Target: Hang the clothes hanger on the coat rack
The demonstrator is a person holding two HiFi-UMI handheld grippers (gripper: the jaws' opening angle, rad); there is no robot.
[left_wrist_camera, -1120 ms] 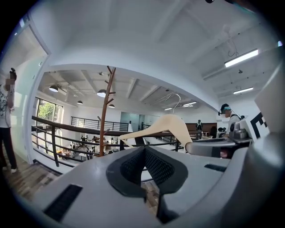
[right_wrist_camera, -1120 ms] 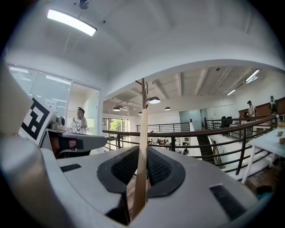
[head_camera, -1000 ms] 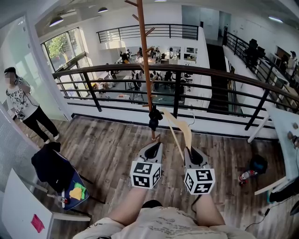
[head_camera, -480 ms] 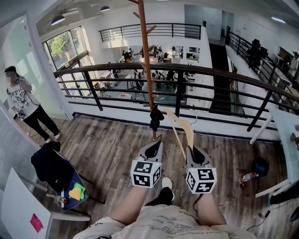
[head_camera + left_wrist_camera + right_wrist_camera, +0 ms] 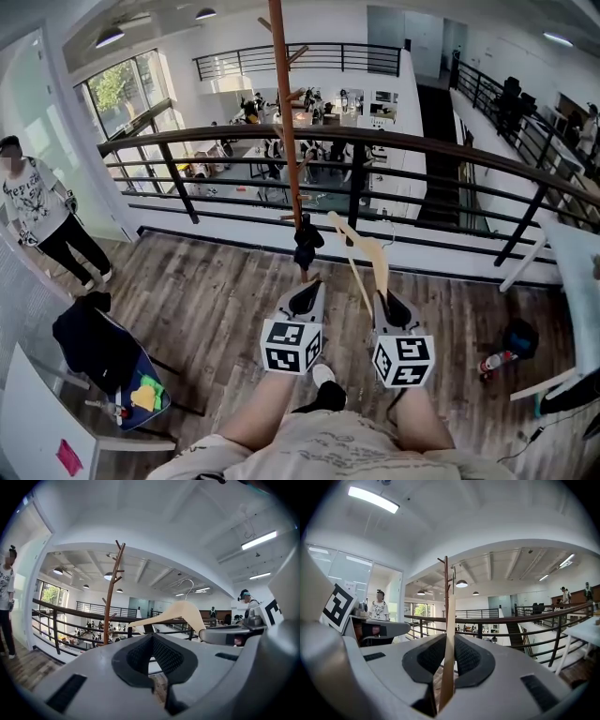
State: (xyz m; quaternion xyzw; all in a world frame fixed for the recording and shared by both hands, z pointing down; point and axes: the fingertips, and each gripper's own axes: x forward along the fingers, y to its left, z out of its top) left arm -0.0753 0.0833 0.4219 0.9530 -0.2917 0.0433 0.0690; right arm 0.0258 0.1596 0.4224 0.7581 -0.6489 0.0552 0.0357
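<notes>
A pale wooden clothes hanger (image 5: 364, 255) with a wire hook stands up from my right gripper (image 5: 385, 302), which is shut on one of its arms. The hanger (image 5: 449, 639) runs edge-on between the jaws in the right gripper view. A tall brown coat rack (image 5: 287, 122) with short pegs rises just ahead by the railing; a small dark item (image 5: 306, 238) hangs low on it. My left gripper (image 5: 305, 298) is shut with nothing in it, below the pole's foot. In the left gripper view the hanger (image 5: 178, 612) sits right of the coat rack (image 5: 112, 597).
A dark metal railing (image 5: 394, 150) crosses behind the rack over a lower floor. A person (image 5: 37, 216) stands at the far left. A chair with dark clothes (image 5: 94, 349) is at the lower left, a white table edge (image 5: 574, 272) at the right.
The view has shifted slightly, so the rack pole and the person sit a little more to the left. Both grippers and the hanger keep almost the same pose.
</notes>
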